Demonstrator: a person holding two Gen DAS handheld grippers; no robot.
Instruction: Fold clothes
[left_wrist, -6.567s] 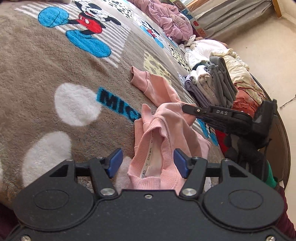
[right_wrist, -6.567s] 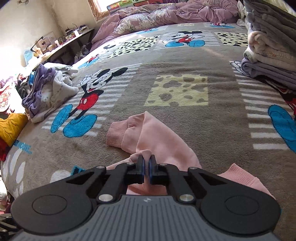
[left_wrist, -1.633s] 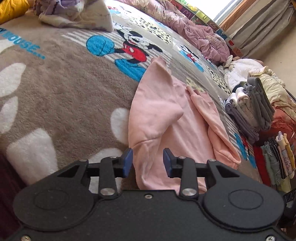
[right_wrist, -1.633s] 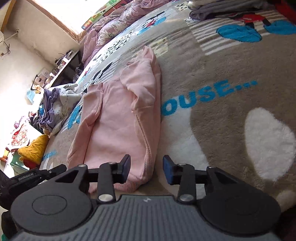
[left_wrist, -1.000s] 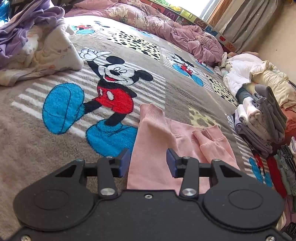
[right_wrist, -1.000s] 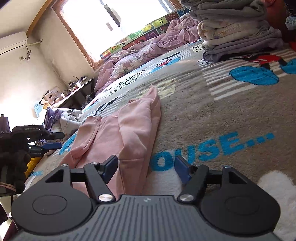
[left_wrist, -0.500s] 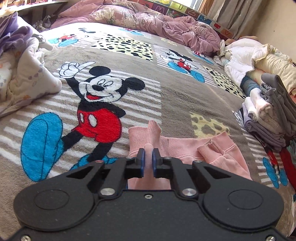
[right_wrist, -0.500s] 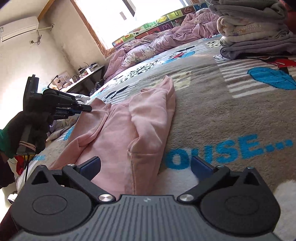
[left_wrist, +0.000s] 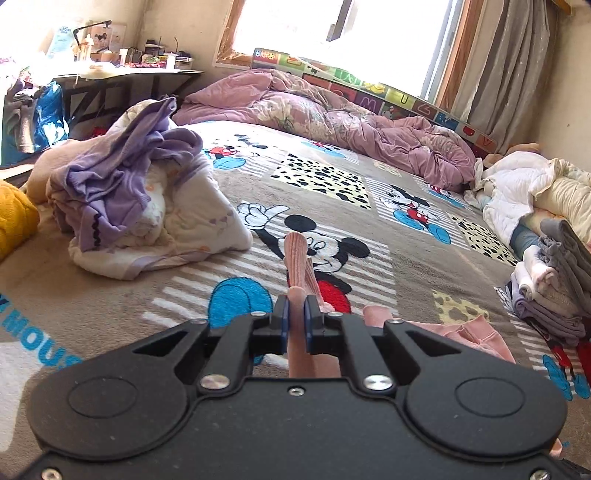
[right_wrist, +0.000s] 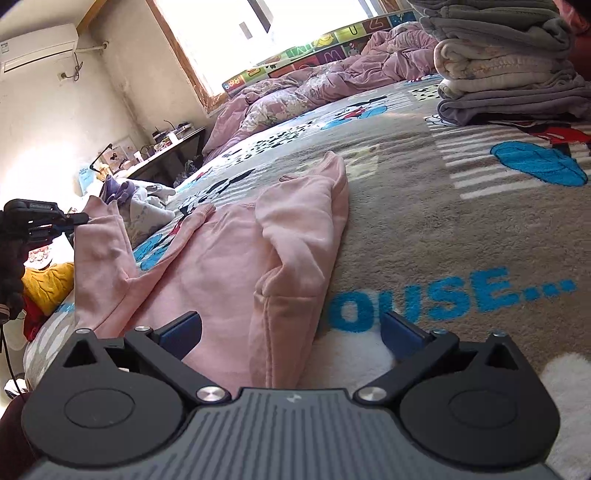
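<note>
My left gripper (left_wrist: 294, 319) pinches a sleeve cuff of the pink sweatshirt (right_wrist: 236, 266), raised at frame centre; my right gripper (right_wrist: 291, 334) gapes wide, empty, over its hem. It sprawls mid-frame on the blanket (right_wrist: 461, 229), one sleeve laid inward, the body not yet folded.

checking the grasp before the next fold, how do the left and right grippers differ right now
The left gripper has its jaws shut on a sleeve of the pink sweatshirt; the right gripper has its jaws spread wide and holds nothing.
The left gripper lifts that sleeve clear of the blanket; the right gripper sits low at the sweatshirt's near edge, which lies between its jaws.
Both have black bodies and blue pads.
</note>
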